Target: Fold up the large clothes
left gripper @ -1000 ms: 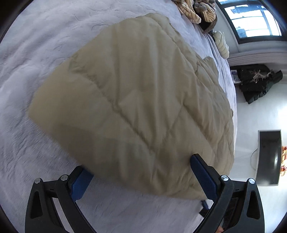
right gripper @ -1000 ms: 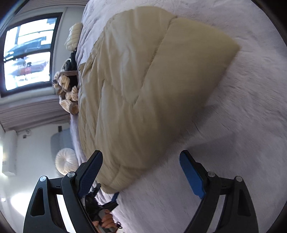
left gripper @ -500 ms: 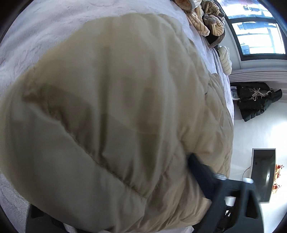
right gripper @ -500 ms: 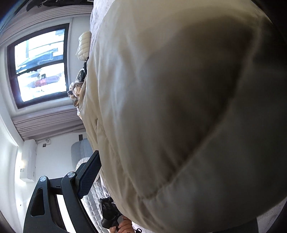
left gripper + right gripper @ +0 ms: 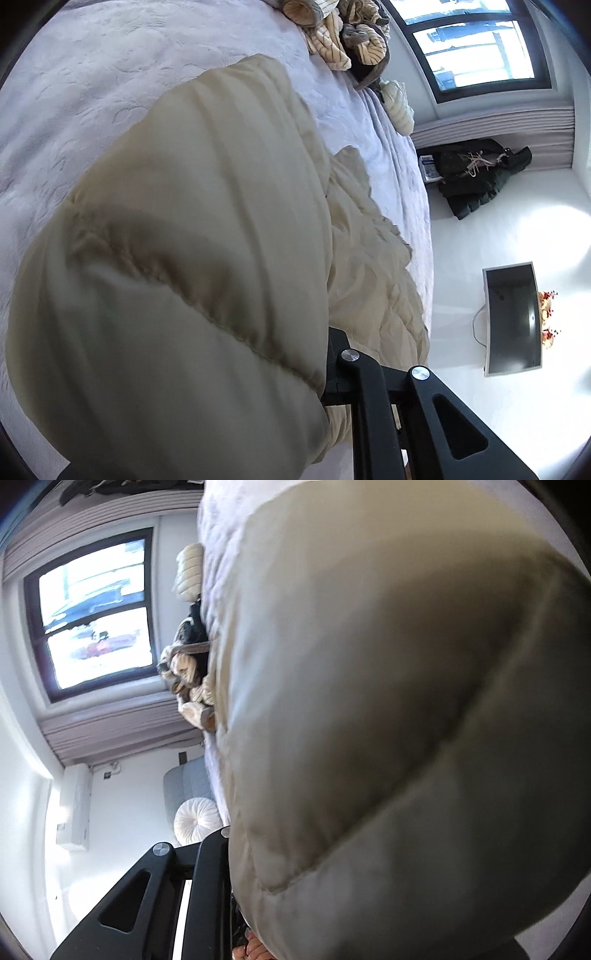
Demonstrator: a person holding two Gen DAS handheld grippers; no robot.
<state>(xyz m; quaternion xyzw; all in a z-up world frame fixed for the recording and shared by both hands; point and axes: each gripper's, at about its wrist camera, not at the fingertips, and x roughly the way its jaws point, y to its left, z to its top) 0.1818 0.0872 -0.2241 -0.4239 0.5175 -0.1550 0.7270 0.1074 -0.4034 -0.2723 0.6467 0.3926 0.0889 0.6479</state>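
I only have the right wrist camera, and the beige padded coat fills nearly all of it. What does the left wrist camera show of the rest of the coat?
Observer: There, a thick fold of the beige coat bulges up near the lens, and its lower layer lies rumpled on the bed.
Operator: Anything past the bed's edge?
Observer: A black jacket, by the grey curtain.
Operator: What else?
Observer: A dark flat screen against a white surface.
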